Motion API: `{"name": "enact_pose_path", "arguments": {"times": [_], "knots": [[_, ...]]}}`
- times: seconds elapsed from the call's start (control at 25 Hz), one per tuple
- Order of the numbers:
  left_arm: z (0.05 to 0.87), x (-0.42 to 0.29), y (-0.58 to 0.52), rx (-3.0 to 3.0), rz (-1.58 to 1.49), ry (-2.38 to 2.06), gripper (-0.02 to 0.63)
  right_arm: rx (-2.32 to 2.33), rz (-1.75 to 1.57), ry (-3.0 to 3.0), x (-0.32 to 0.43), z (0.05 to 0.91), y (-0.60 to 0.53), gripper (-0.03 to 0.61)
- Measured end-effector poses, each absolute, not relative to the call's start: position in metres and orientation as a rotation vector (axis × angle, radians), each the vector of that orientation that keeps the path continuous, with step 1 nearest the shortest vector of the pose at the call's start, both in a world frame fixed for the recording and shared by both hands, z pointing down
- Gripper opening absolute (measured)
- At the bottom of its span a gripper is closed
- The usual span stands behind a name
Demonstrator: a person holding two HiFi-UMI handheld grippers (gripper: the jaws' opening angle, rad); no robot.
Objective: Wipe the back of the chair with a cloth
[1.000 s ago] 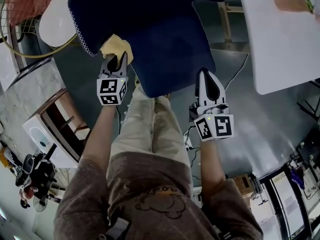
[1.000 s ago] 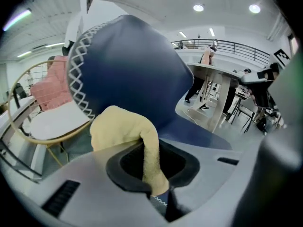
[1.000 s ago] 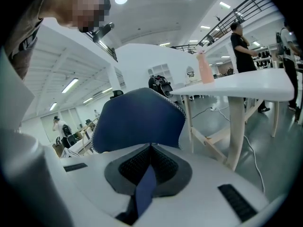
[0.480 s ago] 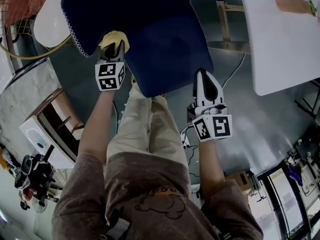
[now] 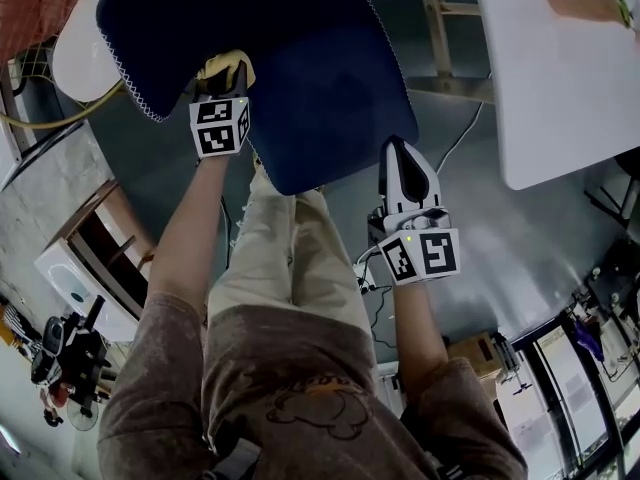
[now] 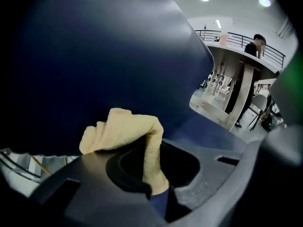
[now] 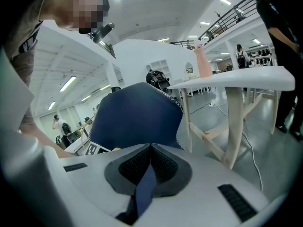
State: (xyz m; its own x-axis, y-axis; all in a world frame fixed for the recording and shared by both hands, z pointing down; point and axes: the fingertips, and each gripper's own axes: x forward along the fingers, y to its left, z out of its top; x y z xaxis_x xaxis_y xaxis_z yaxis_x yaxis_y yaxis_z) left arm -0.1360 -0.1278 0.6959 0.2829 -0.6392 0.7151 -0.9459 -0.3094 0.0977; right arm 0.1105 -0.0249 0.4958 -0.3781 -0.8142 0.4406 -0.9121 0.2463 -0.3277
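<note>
**Left gripper** (image 5: 224, 80): jaws clamped on the yellow cloth (image 6: 120, 129). The cloth bunches out beyond the jaw tips and is pressed against the chair back (image 6: 94, 56). Contact is near the left edge of the navy chair (image 5: 320, 78) in the head view, just inside its white-stitched rim.

**Right gripper** (image 7: 151, 148): jaws together, nothing held. The tips point at the chair's lower right edge, near it but apart.

**White table** (image 5: 560, 78): right of the chair.
</note>
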Motion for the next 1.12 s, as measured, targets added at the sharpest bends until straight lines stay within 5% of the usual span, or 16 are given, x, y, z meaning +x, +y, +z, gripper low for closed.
{"name": "enact_pose_path", "arguments": {"times": [1.12], "knots": [[0.697, 0.047, -0.207, 2.374, 0.832, -1.029, 0.054, 1.732, 0.861, -2.253, 0.135, 0.515, -0.022, 0.028]]}}
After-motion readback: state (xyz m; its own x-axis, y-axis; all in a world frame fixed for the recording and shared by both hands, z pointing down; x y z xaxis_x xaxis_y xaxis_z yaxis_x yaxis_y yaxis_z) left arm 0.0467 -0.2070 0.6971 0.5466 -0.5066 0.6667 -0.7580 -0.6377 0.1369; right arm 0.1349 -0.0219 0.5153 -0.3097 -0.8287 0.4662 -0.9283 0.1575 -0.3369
